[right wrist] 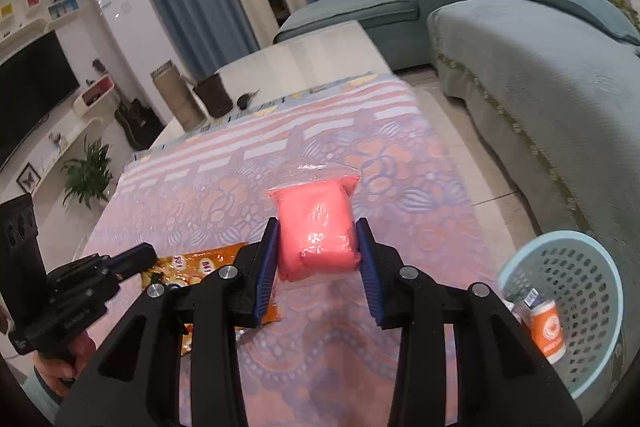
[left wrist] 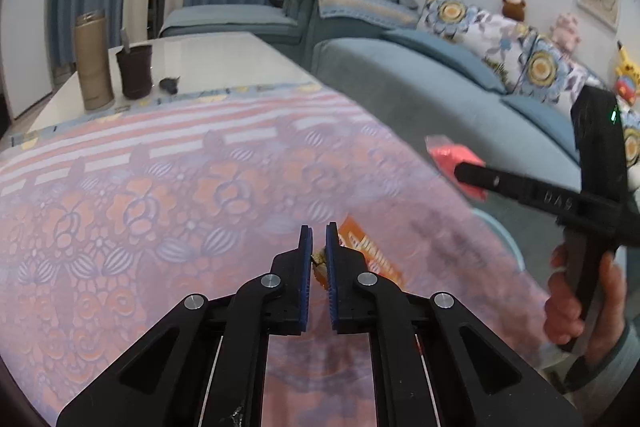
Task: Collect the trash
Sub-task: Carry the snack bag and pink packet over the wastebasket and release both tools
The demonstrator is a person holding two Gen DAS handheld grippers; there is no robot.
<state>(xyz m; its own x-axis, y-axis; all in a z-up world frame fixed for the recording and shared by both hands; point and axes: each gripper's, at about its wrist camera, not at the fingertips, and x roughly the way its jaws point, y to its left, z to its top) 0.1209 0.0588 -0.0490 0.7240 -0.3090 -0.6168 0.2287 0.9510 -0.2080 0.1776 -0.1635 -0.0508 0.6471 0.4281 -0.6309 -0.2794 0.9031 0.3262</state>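
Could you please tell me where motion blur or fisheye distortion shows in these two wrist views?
Left wrist view: the patterned pink tablecloth and the pink plastic-wrapped packet smear with motion. Right wrist view: sharper centre; the pale blue perforated plastic basket bends near the dark round rim.

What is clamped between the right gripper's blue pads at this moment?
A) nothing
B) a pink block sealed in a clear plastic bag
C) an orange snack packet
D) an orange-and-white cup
B: the right wrist view shows the right gripper with its pads pressed on both sides of the pink block in a clear bag, held above the patterned tablecloth.
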